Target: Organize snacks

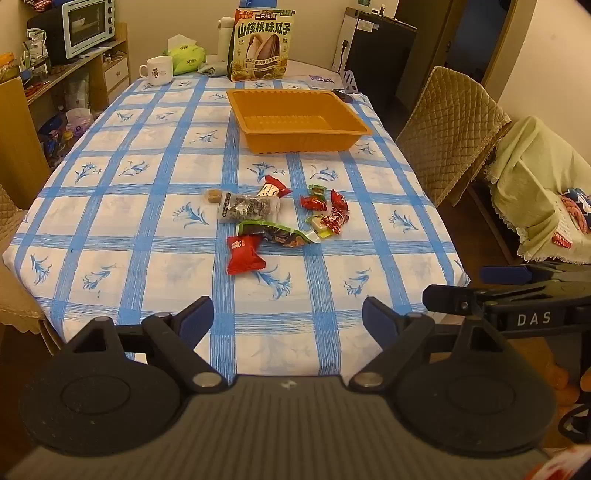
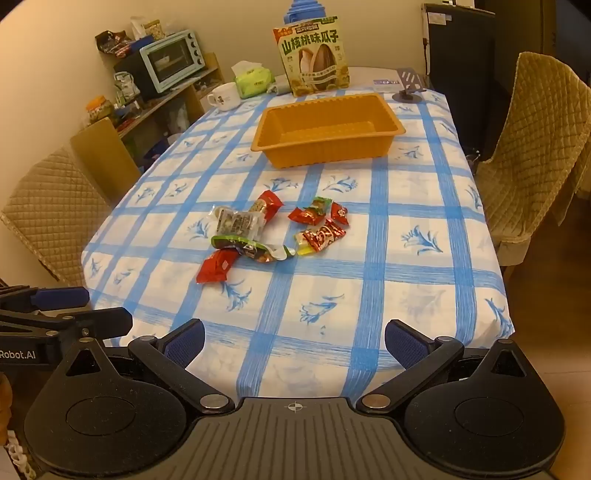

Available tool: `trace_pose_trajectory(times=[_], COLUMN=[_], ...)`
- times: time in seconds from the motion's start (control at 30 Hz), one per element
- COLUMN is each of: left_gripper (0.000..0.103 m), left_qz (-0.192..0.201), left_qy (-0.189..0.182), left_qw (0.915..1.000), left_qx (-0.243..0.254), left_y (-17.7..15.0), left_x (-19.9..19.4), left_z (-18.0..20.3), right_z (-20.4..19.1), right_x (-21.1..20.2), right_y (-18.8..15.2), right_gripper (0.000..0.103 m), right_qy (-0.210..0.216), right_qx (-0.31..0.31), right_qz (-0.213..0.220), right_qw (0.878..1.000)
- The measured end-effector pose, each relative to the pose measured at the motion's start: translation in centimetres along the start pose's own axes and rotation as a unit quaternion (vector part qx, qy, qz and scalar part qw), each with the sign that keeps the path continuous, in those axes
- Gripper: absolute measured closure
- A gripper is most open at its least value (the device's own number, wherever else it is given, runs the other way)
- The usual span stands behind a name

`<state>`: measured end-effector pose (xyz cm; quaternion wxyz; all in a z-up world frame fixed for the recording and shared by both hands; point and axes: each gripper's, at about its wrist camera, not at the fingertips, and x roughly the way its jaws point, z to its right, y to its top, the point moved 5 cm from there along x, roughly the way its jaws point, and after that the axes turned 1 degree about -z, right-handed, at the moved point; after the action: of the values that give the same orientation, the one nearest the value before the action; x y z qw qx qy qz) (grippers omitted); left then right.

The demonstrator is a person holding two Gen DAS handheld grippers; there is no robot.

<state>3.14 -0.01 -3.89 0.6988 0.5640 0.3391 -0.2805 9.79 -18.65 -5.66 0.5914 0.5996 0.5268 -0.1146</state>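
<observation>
Several wrapped snacks lie in a loose heap mid-table: a red packet (image 1: 244, 254) (image 2: 216, 266) nearest me, a green-edged pouch (image 1: 277, 233) (image 2: 251, 246), a clear dark-filled bag (image 1: 246, 208) (image 2: 236, 221) and small red candies (image 1: 325, 206) (image 2: 319, 221). Beyond them stands an orange tray (image 1: 295, 96) (image 2: 271, 123) with nothing in it. My left gripper (image 1: 288, 317) hangs open over the table's near edge, well short of the snacks. My right gripper (image 2: 293, 341) is open too, nothing between its fingers. Each gripper shows at the side of the other's view.
The blue-checked tablecloth (image 1: 147, 206) covers the table. A tall sunflower-seed bag (image 1: 260, 44) (image 2: 314, 55), a white mug (image 1: 158, 70), tissue pack (image 1: 186, 55) and a white bottle (image 1: 224, 37) stand at the far end. Quilted chairs (image 1: 448, 129) (image 2: 535, 147) flank the right; shelves with an oven (image 1: 86, 26) stand left.
</observation>
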Motion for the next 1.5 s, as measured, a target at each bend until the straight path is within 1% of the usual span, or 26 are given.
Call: trace_pose_trajectory(times=[0.4,0.43,0.6,0.67,1.5], left_gripper=[0.017,0.017,0.017,0.017,0.017], left_qz=[0.000,0.002,0.002,0.002,0.004], left_qy=[0.000,-0.004,-0.003,-0.002,-0.004], left_qw=[1.0000,1.0000,1.0000,1.0000,1.0000], left_qx=[-0.001,-0.003,-0.004,-0.005,-0.005], left_y=[0.1,0.0,0.0,0.7,0.3], left_x=[0.3,0.0,0.0,-0.3,-0.4], left_z=[0.5,0.0,0.0,-0.8,-0.7], right_z=[-0.3,-0.4,-0.6,-0.6,-0.7], right_x=[0.3,0.2,0.4,0.3,0.1], right_y=[0.3,0.3,0.3,0.4,0.3], right_gripper=[0.000,0.000,0.000,0.000,0.000], right_qy=[0.000,0.001,0.001,0.001,0.003], right_qx=[-0.001,-0.001,-0.003,-0.003,-0.007], right_qz=[0.001,0.001,0.000,0.000,0.001], right_qw=[1.000,1.000,1.000,1.000,1.000])
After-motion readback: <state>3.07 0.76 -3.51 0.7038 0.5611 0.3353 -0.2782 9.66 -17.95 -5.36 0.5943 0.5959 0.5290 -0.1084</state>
